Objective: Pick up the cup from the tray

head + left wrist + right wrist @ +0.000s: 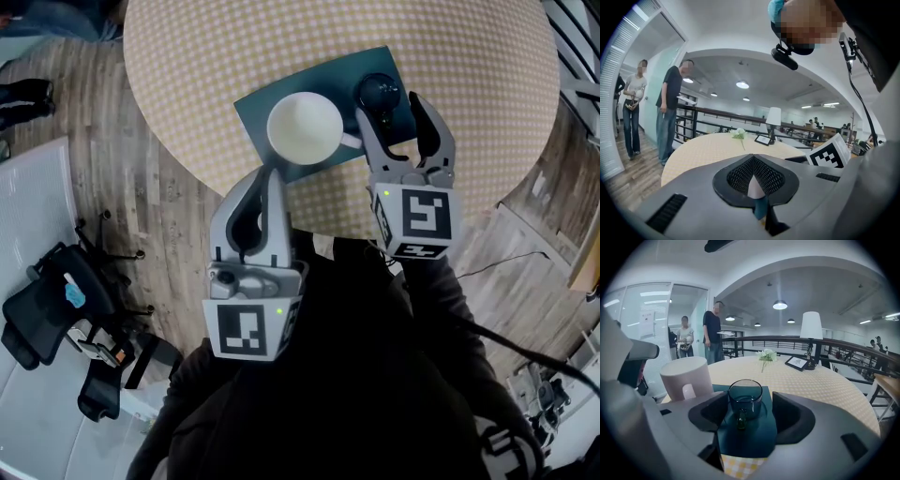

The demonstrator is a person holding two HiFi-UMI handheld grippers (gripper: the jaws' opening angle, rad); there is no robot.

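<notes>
Between the jaws of the right gripper (749,405), which stand well apart with hold of nothing, sits the small dark teal glass cup (745,391). It is upright and seemingly empty, its handle (741,419) turned back toward the tool and neither pad touching it. By the look of it the cup is light, stiff and smooth-walled, so likely slippery, and quick to chip or crack if pinched hard or knocked. The safest hold appears to be across its round body below the rim, one pad on each side, with the handle left free in the gap. Under it lies the flat dark teal tray (751,444), whose near edge runs beneath the jaws; it looks slick, so the cup could slide if pushed rather than squeezed. Just left of the tool's left jaw, on the same tray, stands a pale rounded mug (686,376), close enough that a sideways drift might nudge it. Further left and behind, the left gripper (269,183) has its jaws drawn together on nothing, its tip near that mug. Beyond the tray spreads the round table (820,380) in a yellow-and-white checked cloth, bearing a white flower (766,355), a framed card (797,363) and a white-shaded lamp (811,326) at the far side. Past it run a dark railing (750,341) and an open office hall where two people (712,331) stand.
</notes>
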